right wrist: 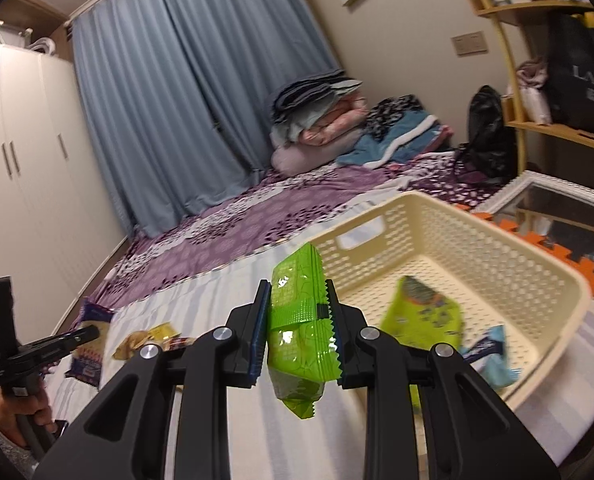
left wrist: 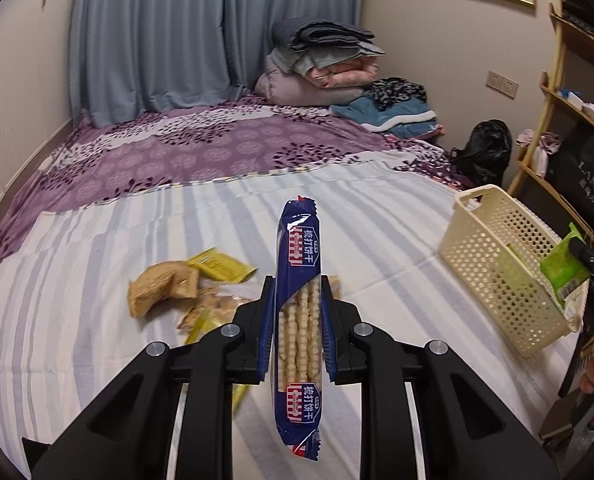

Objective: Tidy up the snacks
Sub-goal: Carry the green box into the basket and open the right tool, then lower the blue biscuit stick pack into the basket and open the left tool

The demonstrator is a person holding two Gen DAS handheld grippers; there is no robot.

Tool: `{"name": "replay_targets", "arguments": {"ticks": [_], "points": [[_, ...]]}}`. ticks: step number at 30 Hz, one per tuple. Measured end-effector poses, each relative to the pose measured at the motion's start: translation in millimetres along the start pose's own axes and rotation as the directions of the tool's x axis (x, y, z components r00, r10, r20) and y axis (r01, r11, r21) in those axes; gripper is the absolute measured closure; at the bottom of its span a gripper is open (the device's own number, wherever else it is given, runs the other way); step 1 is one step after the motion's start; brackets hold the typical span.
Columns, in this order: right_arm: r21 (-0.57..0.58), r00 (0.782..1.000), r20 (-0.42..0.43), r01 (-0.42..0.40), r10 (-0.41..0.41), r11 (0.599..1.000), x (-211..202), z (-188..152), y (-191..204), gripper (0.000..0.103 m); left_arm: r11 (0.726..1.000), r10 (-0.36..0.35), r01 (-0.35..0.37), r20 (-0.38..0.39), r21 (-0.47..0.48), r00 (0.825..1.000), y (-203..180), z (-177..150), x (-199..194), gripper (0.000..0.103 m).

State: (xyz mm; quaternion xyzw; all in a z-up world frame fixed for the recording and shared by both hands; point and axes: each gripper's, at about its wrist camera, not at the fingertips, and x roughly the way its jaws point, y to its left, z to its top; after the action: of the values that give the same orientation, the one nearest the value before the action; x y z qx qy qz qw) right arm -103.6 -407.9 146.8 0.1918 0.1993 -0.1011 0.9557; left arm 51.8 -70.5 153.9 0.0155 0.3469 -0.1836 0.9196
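Note:
My left gripper [left wrist: 297,284] is shut on a long blue cracker pack [left wrist: 299,320], held lengthwise above the striped sheet. Tan and yellow snack packets [left wrist: 165,286] lie loose on the bed to its left. At the right stands a cream perforated basket [left wrist: 485,240], and the right gripper with its green packet [left wrist: 565,266] shows over the basket's near end. In the right wrist view my right gripper [right wrist: 297,292] is shut on that green snack packet [right wrist: 297,340], beside the basket's left rim [right wrist: 337,228]. Inside lie another green packet [right wrist: 421,312] and a light blue one [right wrist: 493,356].
The left gripper [right wrist: 57,340] and a hand [right wrist: 17,412] show at the far left in the right wrist view. Folded blankets [left wrist: 321,64] are piled at the bed's far end. A black bag [left wrist: 485,152] and a wooden shelf [left wrist: 569,120] stand to the right.

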Motion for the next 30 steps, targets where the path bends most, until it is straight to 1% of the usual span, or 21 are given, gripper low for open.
{"name": "replay_targets", "arguments": {"ticks": [3,4,5,6,10,18,28,30], "points": [[0.01,0.998,0.013,0.061,-0.061,0.998,1.3,2.3,-21.0,0.076,0.999,-0.02,0.02,0.004,0.03,1.0,-21.5,7.0,-0.4,0.082],[0.009,0.996,0.017,0.082,-0.082,0.997,1.7,3.3,-26.4,0.069,0.999,-0.027,0.027,0.005,0.04,1.0,-28.8,9.4,-0.3,0.082],[0.016,0.994,0.023,0.103,-0.103,0.995,1.6,3.4,-32.9,0.049,0.998,-0.034,0.034,0.004,0.047,0.999,-35.5,11.7,0.2,0.082],[0.038,0.993,0.04,0.114,-0.115,0.993,-1.5,3.5,-41.9,0.034,0.998,-0.041,0.041,0.003,0.054,0.999,-41.1,13.2,0.6,0.082],[0.07,0.988,0.051,0.14,-0.143,0.988,-6.2,1.3,-64.0,0.034,0.993,-0.064,0.063,0.001,0.096,0.998,-70.4,21.7,3.8,0.082],[0.118,0.988,0.043,0.141,-0.147,0.983,-10.0,-8.4,-93.5,0.034,0.973,-0.143,0.144,-0.018,0.18,0.99,-133.8,41.0,19.7,0.082],[0.105,0.984,0.054,0.163,-0.169,0.981,-18.9,-9.4,-106.4,0.034,0.932,-0.258,0.263,-0.05,0.249,0.965,-216.1,66.5,49.7,0.082],[0.104,0.984,0.053,0.164,-0.17,0.981,-20.2,-9.4,-108.2,0.034,0.924,-0.282,0.29,-0.065,0.251,0.957,-229.9,69.9,57.4,0.082]]}}
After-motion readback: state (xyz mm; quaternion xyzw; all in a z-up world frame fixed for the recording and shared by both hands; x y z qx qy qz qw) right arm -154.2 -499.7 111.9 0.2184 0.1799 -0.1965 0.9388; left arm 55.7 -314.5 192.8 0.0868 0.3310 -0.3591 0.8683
